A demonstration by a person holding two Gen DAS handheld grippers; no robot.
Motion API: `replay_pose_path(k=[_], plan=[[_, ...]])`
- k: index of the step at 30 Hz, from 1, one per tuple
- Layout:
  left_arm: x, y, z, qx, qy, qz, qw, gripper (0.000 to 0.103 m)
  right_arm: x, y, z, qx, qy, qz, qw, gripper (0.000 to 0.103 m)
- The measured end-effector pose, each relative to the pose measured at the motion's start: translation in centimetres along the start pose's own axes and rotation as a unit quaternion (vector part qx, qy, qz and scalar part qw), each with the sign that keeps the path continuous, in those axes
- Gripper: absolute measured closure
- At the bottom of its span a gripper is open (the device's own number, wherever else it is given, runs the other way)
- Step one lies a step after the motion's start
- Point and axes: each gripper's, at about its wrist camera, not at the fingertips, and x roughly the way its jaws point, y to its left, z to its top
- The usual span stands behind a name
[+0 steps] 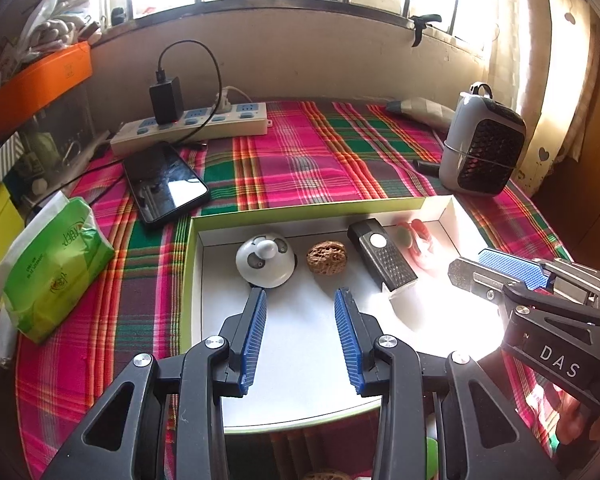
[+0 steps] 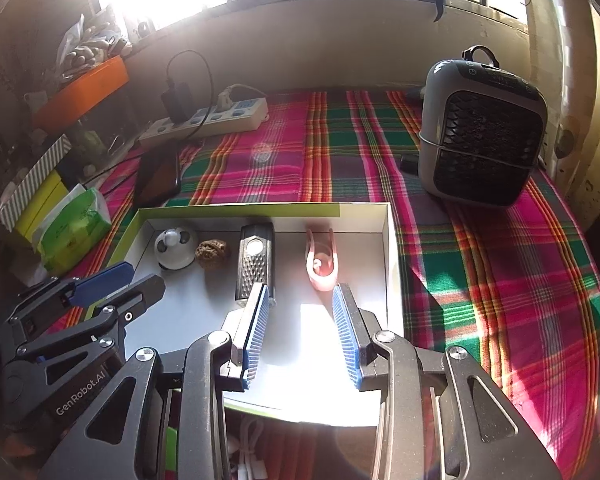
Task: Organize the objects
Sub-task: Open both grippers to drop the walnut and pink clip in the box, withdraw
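Observation:
A shallow white box with a green rim (image 1: 194, 232) (image 2: 392, 240) lies on the plaid cloth. Along its far wall sit a white round panda gadget (image 1: 265, 260) (image 2: 175, 249), a walnut (image 1: 326, 258) (image 2: 212, 253), a black grater-like device (image 1: 382, 258) (image 2: 256, 264) and a pink clip (image 1: 416, 242) (image 2: 321, 264). My left gripper (image 1: 302, 300) is open and empty over the box floor, just short of the panda gadget and walnut. My right gripper (image 2: 300, 296) is open and empty, between the black device and the pink clip.
A phone (image 1: 165, 182), a power strip with charger (image 1: 188, 126) and a green tissue pack (image 1: 56, 268) lie left of the box. A grey heater (image 2: 482, 136) stands at the back right. Shelves with boxes are at far left. A cable lies near the table's front edge (image 2: 248, 452).

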Motion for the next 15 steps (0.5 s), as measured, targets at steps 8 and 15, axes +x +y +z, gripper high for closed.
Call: replay_pose_path(k=[8, 15], plan=[[-1.5, 1.4, -1.4, -0.016, -0.005, 0.002, 0.9999, 0.069, -1.2, 0.0, -1.1, 0.007, -0.007, 0.001, 1.0, 0.068], [-2.5, 2.7, -3.1, -0.028, -0.003, 0.009, 0.9996, 0.069, -2.1, -0.1, -2.2, 0.009, -0.013, 0.0, 1.0, 0.068]])
